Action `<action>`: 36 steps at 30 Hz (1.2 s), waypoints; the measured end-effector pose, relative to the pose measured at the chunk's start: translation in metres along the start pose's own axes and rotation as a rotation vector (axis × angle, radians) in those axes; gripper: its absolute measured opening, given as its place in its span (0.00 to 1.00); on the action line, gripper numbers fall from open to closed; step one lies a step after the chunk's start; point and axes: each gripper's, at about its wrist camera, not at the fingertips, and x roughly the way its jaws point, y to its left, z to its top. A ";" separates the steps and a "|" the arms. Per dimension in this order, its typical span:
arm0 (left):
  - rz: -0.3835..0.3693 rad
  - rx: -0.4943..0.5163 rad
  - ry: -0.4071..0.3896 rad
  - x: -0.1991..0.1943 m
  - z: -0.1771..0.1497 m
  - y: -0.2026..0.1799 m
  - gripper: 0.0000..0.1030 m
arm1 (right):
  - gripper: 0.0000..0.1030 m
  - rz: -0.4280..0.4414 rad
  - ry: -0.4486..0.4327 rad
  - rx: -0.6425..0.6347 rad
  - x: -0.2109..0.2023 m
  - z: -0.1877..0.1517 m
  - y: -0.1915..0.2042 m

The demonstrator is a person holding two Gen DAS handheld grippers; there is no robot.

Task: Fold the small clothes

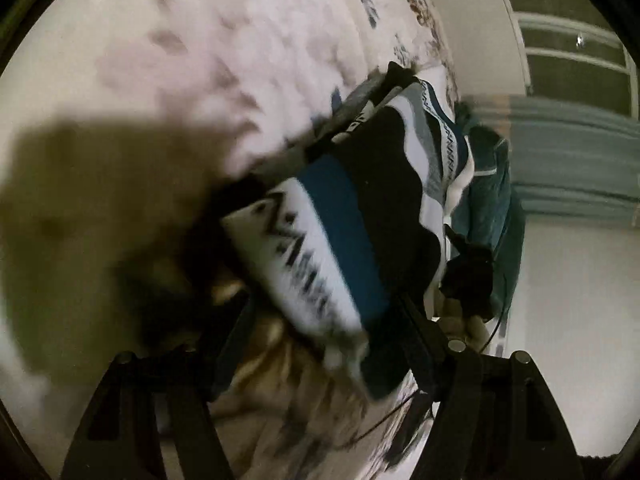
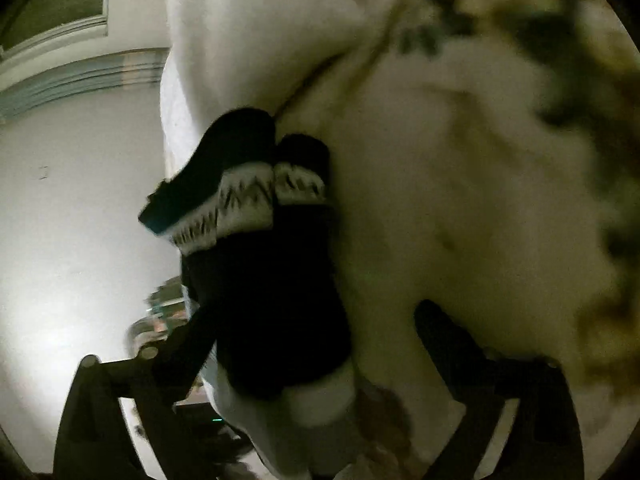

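Observation:
A small knitted garment (image 1: 352, 216), black with white, teal and zigzag bands, hangs stretched between my two grippers above a bed. My left gripper (image 1: 324, 312) has its fingers wide apart with the garment's banded end lying between them; the grip itself is blurred. In the right wrist view the garment's black body (image 2: 272, 304) with its white zigzag cuffs (image 2: 248, 204) lies against my right gripper (image 2: 312, 340), whose fingers stand apart around the cloth. The other gripper and hand (image 1: 468, 276) show dark at the garment's far end.
A white bedspread (image 1: 248, 60) with a blue flower pattern lies under the garment. A teal cloth (image 1: 492, 184) sits at the bed's edge. A white pillow (image 2: 256, 28) lies at the head. White walls and a window (image 1: 576, 64) stand beyond.

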 end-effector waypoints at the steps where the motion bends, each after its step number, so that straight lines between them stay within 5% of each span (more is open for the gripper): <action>1: -0.023 -0.018 -0.018 0.011 0.004 -0.001 0.66 | 1.00 0.020 0.011 -0.003 0.005 0.005 0.000; 7: -0.059 -0.054 -0.177 0.032 0.018 -0.015 0.66 | 1.00 0.058 0.047 -0.043 0.025 0.019 0.014; 8: -0.054 -0.050 -0.194 0.031 0.019 -0.018 0.56 | 0.97 0.059 0.047 -0.053 0.026 0.018 0.016; 10: -0.048 -0.039 -0.200 0.027 0.025 -0.023 0.39 | 0.59 0.057 0.058 -0.067 0.032 0.016 0.019; 11: -0.038 -0.035 -0.199 0.023 0.028 -0.024 0.35 | 0.26 0.052 0.067 -0.061 0.035 0.014 0.019; 15: -0.084 -0.031 -0.143 0.010 0.046 -0.036 0.32 | 0.16 0.059 -0.014 -0.041 0.020 -0.013 0.021; 18: -0.089 0.066 -0.045 -0.002 0.073 -0.056 0.32 | 0.14 0.085 -0.121 0.061 -0.009 -0.065 0.018; 22: -0.006 0.216 0.124 -0.005 0.111 -0.080 0.32 | 0.14 0.062 -0.230 0.194 -0.036 -0.176 0.018; 25: 0.124 0.316 0.292 0.027 0.132 -0.089 0.43 | 0.14 -0.008 -0.260 0.272 -0.034 -0.262 0.012; 27: 0.208 0.368 0.371 0.052 0.133 -0.081 0.68 | 0.15 -0.066 -0.246 0.286 -0.023 -0.284 0.001; 29: 0.265 0.337 0.407 0.065 0.126 -0.059 0.69 | 0.23 -0.102 -0.225 0.338 -0.006 -0.299 -0.019; 32: 0.251 0.309 0.329 0.054 0.123 -0.058 0.70 | 0.56 -0.095 -0.217 0.417 -0.008 -0.314 -0.044; 36: 0.410 0.405 0.124 0.004 0.097 -0.077 0.73 | 0.57 -0.174 -0.165 0.380 -0.038 -0.327 -0.051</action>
